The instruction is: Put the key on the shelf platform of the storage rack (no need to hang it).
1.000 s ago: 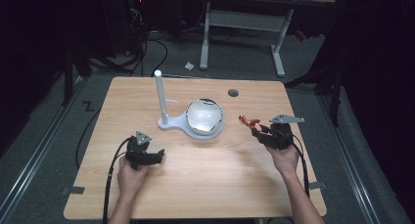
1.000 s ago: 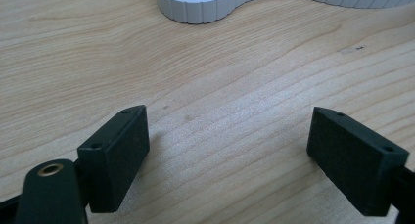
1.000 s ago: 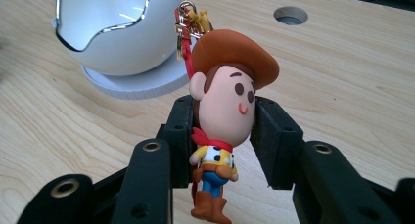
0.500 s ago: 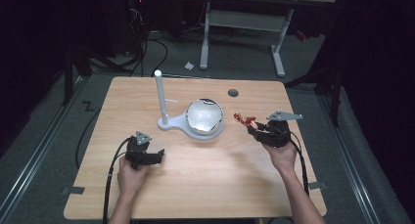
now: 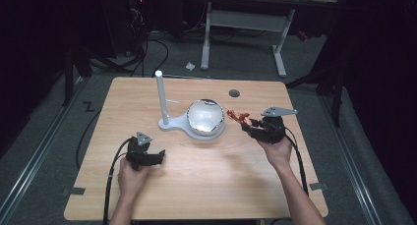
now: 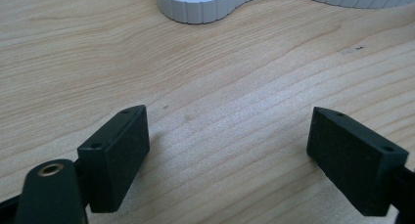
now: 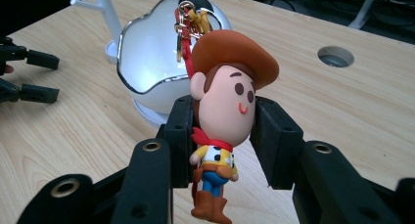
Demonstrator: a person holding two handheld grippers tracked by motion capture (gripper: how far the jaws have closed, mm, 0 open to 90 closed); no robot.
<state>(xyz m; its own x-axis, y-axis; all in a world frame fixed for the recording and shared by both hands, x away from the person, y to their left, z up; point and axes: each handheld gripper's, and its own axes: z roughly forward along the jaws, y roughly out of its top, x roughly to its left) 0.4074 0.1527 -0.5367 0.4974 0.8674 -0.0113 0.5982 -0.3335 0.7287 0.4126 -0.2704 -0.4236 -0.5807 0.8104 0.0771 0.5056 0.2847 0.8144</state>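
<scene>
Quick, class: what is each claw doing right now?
Left claw: open, holding nothing.
Right claw: shut on the small cowboy-figure keychain with brown hat.

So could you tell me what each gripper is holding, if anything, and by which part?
The right gripper clamps a cowboy keychain figure by the sides of its head. The left gripper is open over bare table, holding nothing.

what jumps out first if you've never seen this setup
The cowboy figure keychain pinched by its head between the right gripper jaws stands out first, held just right of the shiny white dome on the wooden table. The left gripper rests open near the front left, holding nothing.
</scene>
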